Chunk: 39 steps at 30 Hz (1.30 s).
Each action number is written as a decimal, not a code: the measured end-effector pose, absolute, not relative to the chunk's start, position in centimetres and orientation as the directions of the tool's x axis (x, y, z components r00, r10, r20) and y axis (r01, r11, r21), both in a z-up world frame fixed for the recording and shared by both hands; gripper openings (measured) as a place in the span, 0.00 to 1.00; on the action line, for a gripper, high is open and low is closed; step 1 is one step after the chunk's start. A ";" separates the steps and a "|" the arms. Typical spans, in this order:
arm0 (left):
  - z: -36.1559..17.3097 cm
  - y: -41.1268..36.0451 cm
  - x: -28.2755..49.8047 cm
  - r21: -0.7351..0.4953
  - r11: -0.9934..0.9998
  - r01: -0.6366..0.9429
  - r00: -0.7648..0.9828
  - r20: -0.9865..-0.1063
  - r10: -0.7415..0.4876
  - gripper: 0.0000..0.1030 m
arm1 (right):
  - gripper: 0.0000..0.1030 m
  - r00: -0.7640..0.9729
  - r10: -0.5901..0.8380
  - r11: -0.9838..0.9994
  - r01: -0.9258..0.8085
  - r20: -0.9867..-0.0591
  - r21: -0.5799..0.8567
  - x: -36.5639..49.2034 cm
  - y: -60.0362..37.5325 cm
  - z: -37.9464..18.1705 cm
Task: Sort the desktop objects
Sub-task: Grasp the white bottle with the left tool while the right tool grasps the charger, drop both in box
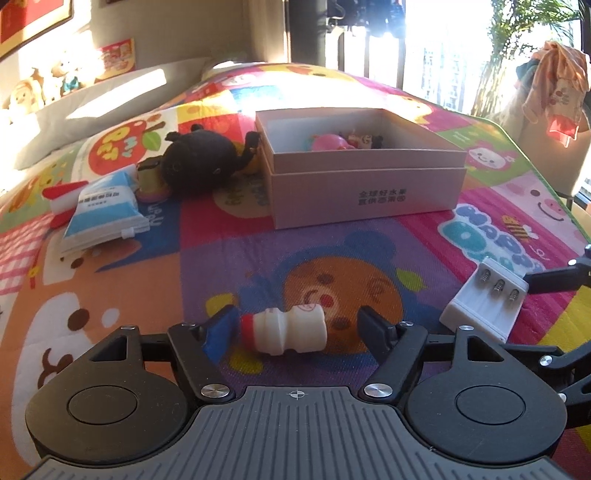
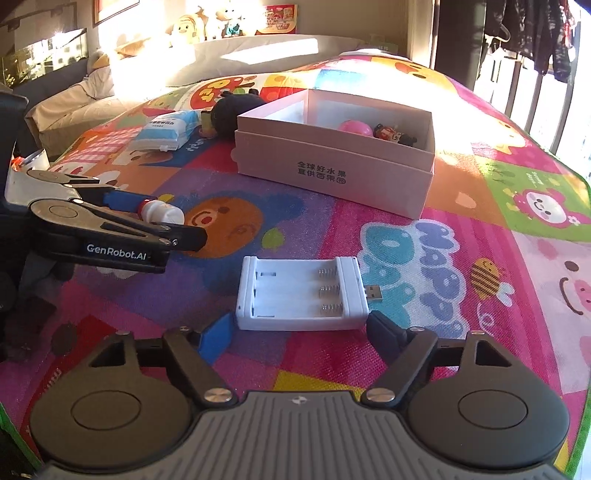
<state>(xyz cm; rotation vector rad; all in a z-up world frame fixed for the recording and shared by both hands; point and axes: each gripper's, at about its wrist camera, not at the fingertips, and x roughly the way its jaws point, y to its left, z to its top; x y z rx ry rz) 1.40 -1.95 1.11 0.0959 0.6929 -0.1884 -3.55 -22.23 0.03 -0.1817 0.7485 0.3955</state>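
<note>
A small white bottle with a red cap (image 1: pixel 288 328) lies on its side on the colourful play mat, between the fingers of my open left gripper (image 1: pixel 299 326), untouched. It also shows in the right wrist view (image 2: pixel 162 213). A white battery charger (image 2: pixel 301 293) with a USB plug lies just ahead of my open right gripper (image 2: pixel 301 334); it shows in the left wrist view (image 1: pixel 487 299). The pink box (image 1: pixel 364 199) stands beyond, holding a pink toy (image 1: pixel 328 142) and small figurines (image 2: pixel 393 134).
At the left of the box lie a black plush toy (image 1: pixel 201 162), a blue and white packet (image 1: pixel 105 205), a small jar (image 1: pixel 149 177) and a red and white item (image 1: pixel 61 201). A sofa with plush toys (image 2: pixel 207 24) stands behind the mat.
</note>
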 end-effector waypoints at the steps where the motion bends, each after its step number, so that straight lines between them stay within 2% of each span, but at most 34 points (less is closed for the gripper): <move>1: 1.1 -1.9 1.3 0.030 0.979 0.202 0.755 -0.641 -0.136 0.69 | 0.81 0.672 0.277 0.913 -0.407 -0.687 -0.029 -3.4 -22.1 0.1; 2: 1.1 -1.8 1.2 0.035 0.979 0.201 0.758 -0.639 -0.133 0.64 | 0.91 0.685 0.264 0.919 -0.393 -0.679 -0.039 -3.1 -22.1 0.3; 4: 1.2 -1.5 0.8 0.035 0.979 0.201 0.758 -0.639 -0.132 0.60 | 1.00 0.708 0.252 0.927 -0.372 -0.659 -0.045 -2.4 -22.1 0.4; 12: 1.3 -0.2 -0.4 0.017 0.980 0.197 0.749 -0.647 -0.140 0.60 | 1.00 0.651 0.283 0.925 -0.381 -0.704 0.020 0.5 -22.0 -0.6; 13: 1.3 -0.2 -0.4 0.015 0.980 0.200 0.749 -0.647 -0.143 0.61 | 0.93 0.652 0.286 0.922 -0.388 -0.702 0.016 0.3 -21.9 -0.6; 14: 1.3 -0.3 -0.4 0.012 0.978 0.206 0.747 -0.648 -0.149 0.69 | 0.88 0.651 0.293 0.916 -0.401 -0.700 0.010 0.1 -21.7 -0.4; 16: 1.2 -0.4 0.0 0.011 0.978 0.209 0.746 -0.648 -0.152 0.78 | 0.88 0.633 0.314 0.906 -0.423 -0.708 0.023 -0.3 -21.6 -0.2; 18: 1.2 -0.7 0.3 0.020 0.977 0.213 0.749 -0.645 -0.150 0.77 | 0.88 0.629 0.318 0.901 -0.434 -0.709 0.018 -0.9 -21.4 -0.1; 21: 1.3 -1.0 0.5 0.033 0.975 0.220 0.755 -0.639 -0.148 0.60 | 0.88 0.640 0.313 0.895 -0.445 -0.702 -0.007 -1.9 -21.4 0.4; 22: 1.4 -1.0 0.4 0.039 0.974 0.224 0.757 -0.636 -0.149 0.48 | 0.88 0.647 0.313 0.894 -0.448 -0.696 -0.015 -2.3 -21.5 0.8; 23: 1.7 -1.1 0.2 0.037 0.972 0.233 0.760 -0.630 -0.158 0.48 | 0.88 0.652 0.314 0.892 -0.452 -0.690 -0.022 -2.7 -21.6 1.2; 29: 5.4 -1.3 -2.4 -0.006 0.944 0.329 0.788 -0.550 -0.278 0.48 | 0.88 0.702 0.329 0.878 -0.474 -0.631 -0.070 -5.2 -22.6 4.3; 35: 13.5 -2.3 0.1 0.077 0.918 0.390 0.880 -0.325 -0.347 0.48 | 0.88 0.849 0.321 0.889 -0.422 -0.419 -0.175 -5.6 -23.4 11.1; 36: 14.8 -2.6 1.7 0.091 0.918 0.386 0.892 -0.289 -0.347 0.49 | 0.88 0.878 0.305 0.895 -0.397 -0.369 -0.203 -4.7 -23.3 12.4; 37: 15.9 -3.0 3.5 0.093 0.918 0.385 0.898 -0.268 -0.349 0.55 | 0.88 0.906 0.281 0.903 -0.362 -0.318 -0.233 -3.6 -23.0 13.4; 38: 16.7 -3.2 5.5 0.084 0.917 0.391 0.895 -0.270 -0.357 0.77 | 0.89 0.931 0.252 0.913 -0.320 -0.265 -0.253 -2.3 -22.6 14.1; 39: 17.1 -3.3 7.2 0.066 0.920 0.387 0.893 -0.275 -0.356 0.87 | 0.91 0.948 0.230 0.921 -0.285 -0.220 -0.266 -0.8 -22.2 14.5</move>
